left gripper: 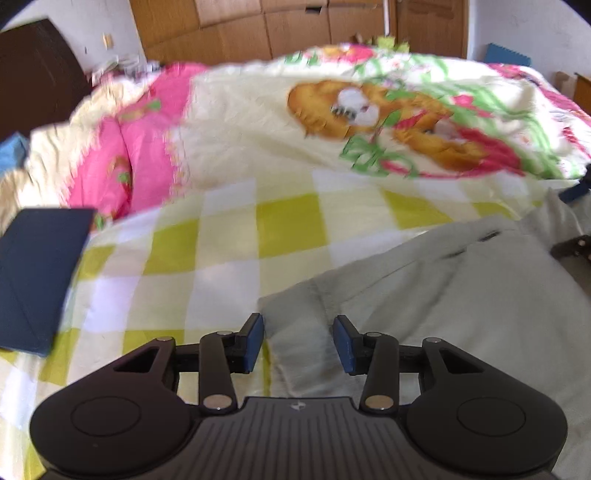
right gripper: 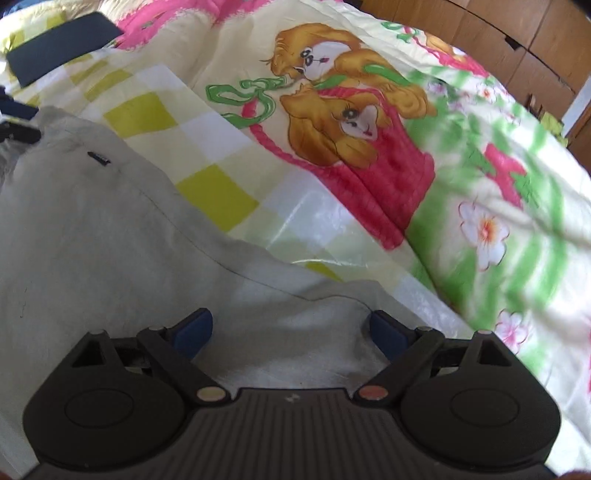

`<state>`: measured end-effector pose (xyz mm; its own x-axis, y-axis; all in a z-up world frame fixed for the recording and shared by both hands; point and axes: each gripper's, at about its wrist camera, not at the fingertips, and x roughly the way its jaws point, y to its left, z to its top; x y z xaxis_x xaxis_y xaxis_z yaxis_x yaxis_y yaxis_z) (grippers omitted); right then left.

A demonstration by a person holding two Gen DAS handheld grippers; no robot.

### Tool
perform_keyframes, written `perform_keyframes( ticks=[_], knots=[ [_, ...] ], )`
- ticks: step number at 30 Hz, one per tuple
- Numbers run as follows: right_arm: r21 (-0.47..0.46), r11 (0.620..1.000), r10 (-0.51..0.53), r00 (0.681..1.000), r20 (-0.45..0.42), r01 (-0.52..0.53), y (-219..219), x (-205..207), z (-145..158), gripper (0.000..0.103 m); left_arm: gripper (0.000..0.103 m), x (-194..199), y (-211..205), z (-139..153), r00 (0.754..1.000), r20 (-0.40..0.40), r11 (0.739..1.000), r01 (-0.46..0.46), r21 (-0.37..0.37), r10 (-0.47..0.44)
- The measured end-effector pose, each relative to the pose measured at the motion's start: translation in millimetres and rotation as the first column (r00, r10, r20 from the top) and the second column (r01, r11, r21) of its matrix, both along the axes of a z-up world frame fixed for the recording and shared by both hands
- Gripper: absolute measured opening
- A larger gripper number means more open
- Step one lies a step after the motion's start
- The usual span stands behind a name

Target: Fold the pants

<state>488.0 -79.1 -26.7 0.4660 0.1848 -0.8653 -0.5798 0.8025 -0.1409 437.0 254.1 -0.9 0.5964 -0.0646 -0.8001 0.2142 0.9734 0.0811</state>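
Pale grey pants [left gripper: 443, 291] lie flat on a yellow-and-white checked sheet [left gripper: 221, 236], with a dark pocket slit showing. My left gripper [left gripper: 299, 341] is open over the pants' left edge, its blue pads on either side of the hem, nothing gripped. In the right wrist view the pants [right gripper: 92, 229] fill the lower left. My right gripper [right gripper: 291, 332] is wide open above the pants' right end, holding nothing. The right gripper's edge shows at the far right of the left wrist view [left gripper: 576, 243].
A quilt printed with puppies and flowers [right gripper: 369, 122] is heaped behind the pants. A dark blue flat folded item [left gripper: 37, 277] lies at the left on the sheet. A dark headboard [left gripper: 33, 74] and wooden wardrobe [left gripper: 295, 22] stand behind the bed.
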Motion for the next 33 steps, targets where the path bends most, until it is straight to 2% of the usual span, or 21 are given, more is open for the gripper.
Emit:
perform_keyframes(
  ticks=[1,3,6,7,8,9,11,13,15,18,21,25,28,31,33],
  knots=[
    [0.018,1.000,-0.014,1.000,-0.006,0.014,-3,1,0,0.091,0.062,6,3,-5,0.999,-0.039,1.000,-0.015,-0.022,0.014],
    [0.050,0.998,-0.040,0.999,-0.021,0.041,-8,2,0,0.087,0.070,13,7,-9,0.998,-0.053,0.998,-0.043,-0.039,0.041],
    [0.072,0.996,-0.051,0.998,-0.030,0.053,-9,-1,3,0.060,0.068,19,14,-8,0.992,-0.047,0.989,-0.121,-0.090,0.117],
    [0.064,0.996,-0.054,0.998,-0.018,0.055,-8,-3,6,0.042,0.067,22,15,-9,0.991,-0.054,0.987,-0.129,-0.100,0.124],
    [0.055,0.996,-0.063,0.998,-0.005,0.063,-8,-4,8,0.024,0.060,24,13,-11,0.990,-0.061,0.987,-0.130,-0.096,0.124],
    [0.053,0.996,-0.076,0.997,0.003,0.076,-10,-3,11,0.018,0.050,23,9,-12,0.991,-0.061,0.988,-0.122,-0.092,0.116],
    [0.076,0.993,-0.094,0.996,-0.006,0.094,-15,-2,17,0.004,0.039,19,-3,-11,0.995,-0.037,0.994,-0.098,-0.054,0.096],
    [0.086,0.992,-0.091,0.996,0.006,0.090,-21,-7,27,0.003,0.035,14,-12,-9,0.997,-0.004,0.997,-0.075,-0.003,0.075],
    [0.089,0.993,-0.081,0.996,0.028,0.078,-25,-13,37,0.003,0.030,6,-17,-3,0.998,0.016,0.998,-0.058,0.007,0.058],
    [0.135,0.988,-0.078,0.996,0.052,0.071,-34,-33,56,0.003,0.029,-20,-14,17,0.997,0.073,0.998,-0.034,-0.044,0.037],
    [0.185,0.982,-0.056,0.995,0.086,0.039,-44,-71,78,0.003,0.029,-63,-5,45,0.989,0.145,0.995,0.006,-0.101,0.009],
    [0.308,0.951,-0.077,0.990,0.116,0.038,-63,-150,113,0.003,0.029,-135,11,81,0.973,0.230,0.972,0.050,-0.228,0.004],
    [0.324,0.946,-0.076,0.990,0.120,0.033,-71,-219,125,0.003,0.029,-199,14,89,0.970,0.244,0.957,0.089,-0.277,-0.020],
    [0.314,0.949,-0.051,0.998,0.048,0.033,-72,-283,116,0.003,0.029,-262,9,79,0.978,0.204,0.954,0.111,-0.279,-0.054],
    [0.294,0.954,-0.047,0.998,-0.041,0.058,-67,-315,93,0.003,0.030,-297,9,65,0.984,0.170,0.954,0.092,-0.286,-0.044]
  ],
)
